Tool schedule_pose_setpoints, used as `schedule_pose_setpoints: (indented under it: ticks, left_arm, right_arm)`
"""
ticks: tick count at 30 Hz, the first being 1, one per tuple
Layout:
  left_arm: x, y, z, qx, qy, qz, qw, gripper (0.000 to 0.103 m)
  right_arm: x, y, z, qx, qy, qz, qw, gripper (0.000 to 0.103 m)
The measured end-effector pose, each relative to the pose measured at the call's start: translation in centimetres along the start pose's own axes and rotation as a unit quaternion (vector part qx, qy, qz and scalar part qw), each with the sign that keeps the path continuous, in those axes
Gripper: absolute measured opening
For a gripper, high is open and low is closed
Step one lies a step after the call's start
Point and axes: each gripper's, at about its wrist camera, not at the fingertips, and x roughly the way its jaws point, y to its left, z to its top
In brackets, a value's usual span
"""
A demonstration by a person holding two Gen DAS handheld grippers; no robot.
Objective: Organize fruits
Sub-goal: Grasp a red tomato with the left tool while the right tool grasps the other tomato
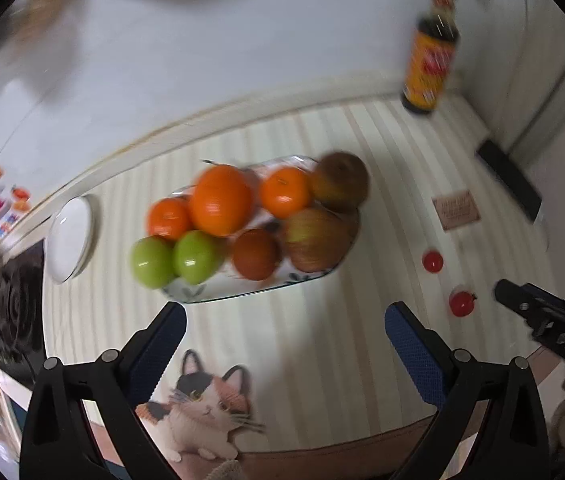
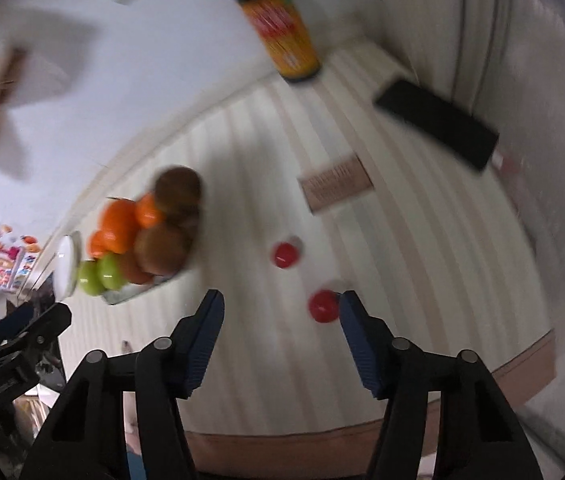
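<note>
A patterned oval plate (image 1: 238,291) holds several fruits: oranges (image 1: 221,199), two green apples (image 1: 194,257) and brownish-red apples (image 1: 314,240). My left gripper (image 1: 285,314) hovers open just in front of the plate with nothing between its fingers. Two small red tomatoes (image 1: 432,261) (image 1: 461,303) lie loose on the striped cloth to the right. In the right wrist view my right gripper (image 2: 281,301) stands open over the cloth. The nearer tomato (image 2: 323,306) sits beside its right finger's inner face; the other tomato (image 2: 285,255) lies farther off. The plate (image 2: 122,298) is to its left.
An empty white dish (image 1: 70,238) sits left of the plate. A dark bottle with a yellow label (image 1: 429,60) stands by the back wall. A black flat object (image 2: 438,124) and a brown card (image 2: 336,188) lie at the right. A cat picture (image 1: 202,400) marks the cloth's near edge.
</note>
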Motion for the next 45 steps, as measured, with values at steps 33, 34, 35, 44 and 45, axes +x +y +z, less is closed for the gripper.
schedule_pose_setpoints:
  ticks: [33,34,35,44,45]
  left_arm:
    - [13.4,-16.6,4.6,0.166,0.148,-0.106,0.9692,0.037]
    - [13.2,-16.7,4.8,0.167,0.144,-0.105,0.9696,0.032]
    - [13.1,-16.9,4.9,0.168,0.145,-0.106,0.9694,0.027]
    - [11.4,-15.3,5.0,0.148,0.134,-0.118,0.9727,0.023]
    - [10.9,-14.7,5.0,0.145,0.131,-0.120,0.9733,0.023]
  right_arm:
    - [2.9,-11.1,-0.8,0.085,-0.004,-0.023,0.996,0.036]
    - [2.9,-11.1,-0.9,0.084,-0.004,-0.023,0.996,0.036]
    - [2.9,-11.1,-1.0,0.084,-0.004,-0.023,0.996,0.036]
    - [1.5,-10.6,-0.5,0.078,-0.020,-0.020,0.997,0.036]
    - [1.3,-10.5,-0.4,0.078,-0.022,-0.020,0.997,0.036]
